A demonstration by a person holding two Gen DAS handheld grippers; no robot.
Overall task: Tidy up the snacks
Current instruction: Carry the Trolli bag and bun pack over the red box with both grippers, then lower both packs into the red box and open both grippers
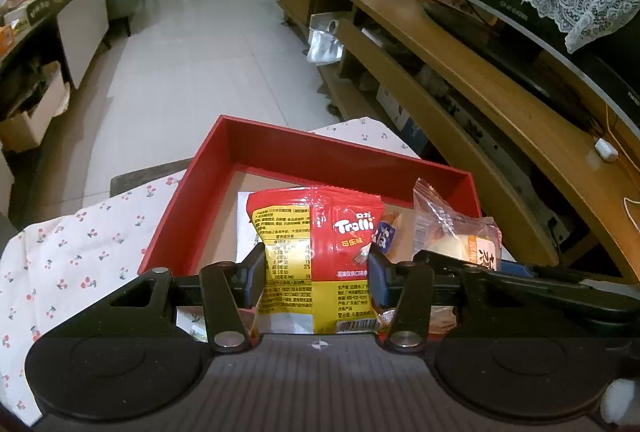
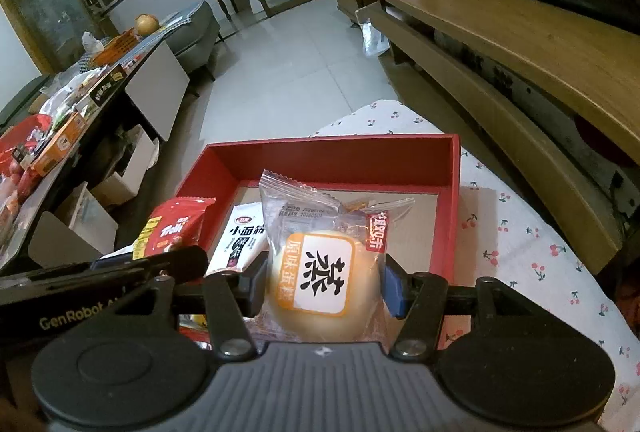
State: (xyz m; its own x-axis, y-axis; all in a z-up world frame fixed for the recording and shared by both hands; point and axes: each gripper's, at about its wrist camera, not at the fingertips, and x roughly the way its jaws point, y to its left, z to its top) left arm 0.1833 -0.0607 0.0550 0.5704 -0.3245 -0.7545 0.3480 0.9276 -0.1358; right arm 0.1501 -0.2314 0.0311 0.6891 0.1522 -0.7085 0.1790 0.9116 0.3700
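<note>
My left gripper (image 1: 316, 268) is shut on a red and yellow Trolli gummy bag (image 1: 316, 256), held upright over the near edge of the red box (image 1: 320, 148). My right gripper (image 2: 322, 282) is shut on a clear-wrapped steamed cake (image 2: 320, 272) with an orange and white label, also above the box (image 2: 332, 152). Each view shows the other's snack: the cake (image 1: 460, 232) to the right, the Trolli bag (image 2: 172, 228) to the left. Inside the box lie a white snack packet (image 2: 244, 236) and a small red packet (image 2: 376, 232).
The box rests on a white cherry-print cloth (image 1: 72, 256) (image 2: 532, 252). A wooden TV stand (image 1: 460, 72) runs along the right. A cluttered low table (image 2: 68, 136) stands on the left, with tiled floor (image 1: 208, 44) between them.
</note>
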